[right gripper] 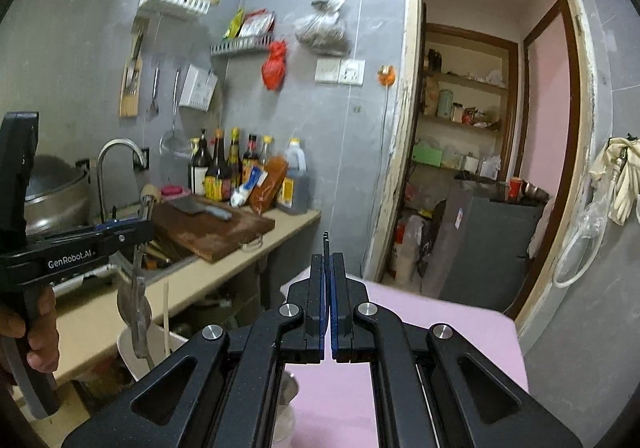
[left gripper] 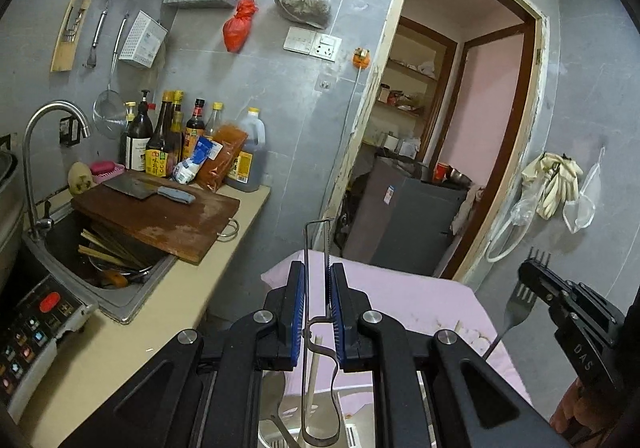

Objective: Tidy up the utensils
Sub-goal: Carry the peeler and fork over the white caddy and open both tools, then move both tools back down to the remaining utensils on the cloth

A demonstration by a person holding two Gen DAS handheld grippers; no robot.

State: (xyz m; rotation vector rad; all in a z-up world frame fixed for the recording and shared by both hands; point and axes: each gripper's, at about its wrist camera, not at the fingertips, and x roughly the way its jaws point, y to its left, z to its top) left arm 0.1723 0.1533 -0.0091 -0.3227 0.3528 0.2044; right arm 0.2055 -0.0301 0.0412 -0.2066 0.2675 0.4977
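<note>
My left gripper (left gripper: 318, 268) is shut on a metal wire-frame peeler (left gripper: 320, 320). Its serrated head sticks up past the blue pads and its looped handle hangs down. To the right, my right gripper (left gripper: 530, 268) is shut on the tines of a steel fork (left gripper: 516, 308), whose handle slants down-left. In the right wrist view the fork (right gripper: 326, 240) shows edge-on above the closed right gripper (right gripper: 328, 260). The left gripper (right gripper: 146, 224) holds the peeler (right gripper: 138, 308) over a white utensil holder (right gripper: 176, 342) with a chopstick (right gripper: 166, 312) standing in it.
A pink-covered table (right gripper: 440, 328) lies below both grippers. On the left counter are a sink (left gripper: 120, 304) holding chopsticks and dishes, a wooden cutting board (left gripper: 160, 219) with a cleaver, sauce bottles (left gripper: 172, 143) and an induction cooker (left gripper: 36, 328). A doorway (left gripper: 460, 127) opens ahead.
</note>
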